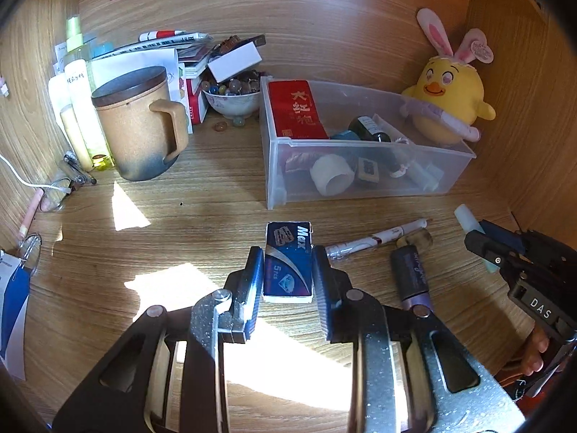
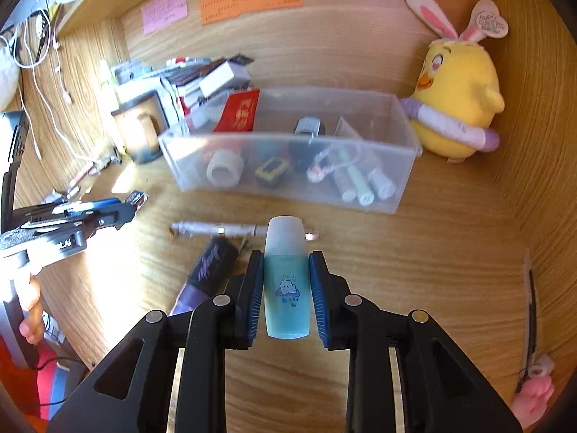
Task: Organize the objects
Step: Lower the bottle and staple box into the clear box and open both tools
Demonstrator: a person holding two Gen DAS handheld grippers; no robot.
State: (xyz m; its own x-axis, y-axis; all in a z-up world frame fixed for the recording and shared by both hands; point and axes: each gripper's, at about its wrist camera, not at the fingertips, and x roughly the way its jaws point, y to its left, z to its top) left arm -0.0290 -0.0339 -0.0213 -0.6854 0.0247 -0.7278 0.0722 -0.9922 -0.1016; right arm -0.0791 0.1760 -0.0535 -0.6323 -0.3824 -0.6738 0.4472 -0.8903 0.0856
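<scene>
left claw [image 1: 288,274] clamped on blue box [image 1: 288,259], right claw [image 2: 286,281] on teal tube [image 2: 287,288], its base hidden

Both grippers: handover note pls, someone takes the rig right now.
Left gripper: shut on the blue Max box, low over the desk.
Right gripper: shut on the light blue tube, in front of the clear bin.
Done: the bin already holds a red box, a tape roll and other small items.
Left: bin both held items, then probably the white pen and purple tube lying on the desk.
</scene>
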